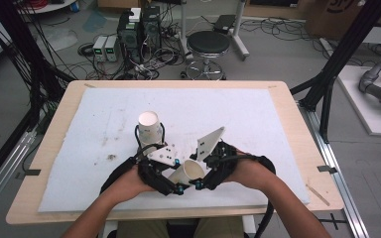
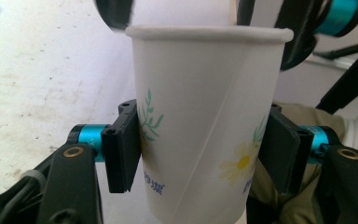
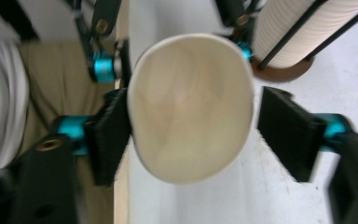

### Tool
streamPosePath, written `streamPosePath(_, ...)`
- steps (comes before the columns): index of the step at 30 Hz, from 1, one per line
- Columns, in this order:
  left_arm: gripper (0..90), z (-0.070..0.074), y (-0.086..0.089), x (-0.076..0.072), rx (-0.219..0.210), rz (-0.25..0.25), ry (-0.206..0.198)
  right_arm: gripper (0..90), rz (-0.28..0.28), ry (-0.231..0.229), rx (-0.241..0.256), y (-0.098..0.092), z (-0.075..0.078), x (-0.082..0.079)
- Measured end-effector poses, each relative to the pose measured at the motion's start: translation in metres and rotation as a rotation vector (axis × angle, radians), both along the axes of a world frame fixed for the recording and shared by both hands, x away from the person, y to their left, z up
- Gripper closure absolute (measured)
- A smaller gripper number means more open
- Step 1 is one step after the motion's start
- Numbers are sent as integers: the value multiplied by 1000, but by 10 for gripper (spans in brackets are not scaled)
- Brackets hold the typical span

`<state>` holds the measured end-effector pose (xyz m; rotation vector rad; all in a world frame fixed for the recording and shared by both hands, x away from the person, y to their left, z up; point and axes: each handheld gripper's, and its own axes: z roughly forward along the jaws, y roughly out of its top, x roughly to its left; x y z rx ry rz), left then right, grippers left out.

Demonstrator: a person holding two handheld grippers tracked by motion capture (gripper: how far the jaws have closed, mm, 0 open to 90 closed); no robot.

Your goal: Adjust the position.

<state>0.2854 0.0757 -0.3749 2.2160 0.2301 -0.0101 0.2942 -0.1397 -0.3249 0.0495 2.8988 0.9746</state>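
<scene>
We see the white flower-printed paper cup (image 1: 189,171) held near the table's (image 1: 54,148) near edge: the left gripper's (image 1: 177,190) fingers clamp its wall, while the right gripper's (image 3: 191,128) fingers stand apart around its rim. Squeezing harder could crush it.

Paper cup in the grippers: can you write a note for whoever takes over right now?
Left gripper: shut on the paper cup, pads on its sides.
Right gripper: open around the cup's mouth; one pad touches the rim, the other is apart.
Cup stack: upright in its wire holder on the white mat.
Done: one cup held apart from the stack.
Left: probably the right gripper's grip.
</scene>
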Motion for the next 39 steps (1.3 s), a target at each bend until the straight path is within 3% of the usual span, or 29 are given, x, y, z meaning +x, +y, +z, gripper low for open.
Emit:
streamPosePath(4, 351, -7, 12, -5, -72, 40, -7, 217, -50, 41, 146, -14, -3, 2)
streamPosePath(10, 341, -19, 33, -12, -187, 113, -19, 218, -126, 92, 321, -38, -14, 3)
streamPosePath(14, 348, -24, 49, -16, -242, 164, -44, 218, -185, 98, 386, -54, -22, 3)
streamPosePath(23, 362, -31, 94, -29, -360, 286, -99, 219, -320, 55, 456, -88, -39, 2)
streamPosePath(34, 352, -36, 164, -42, -501, 472, -172, 219, -495, 0, 470, -123, -68, -1)
streamPosePath(39, 352, -35, 187, -41, -554, 558, -232, 219, -537, -15, 494, -131, -73, -1)
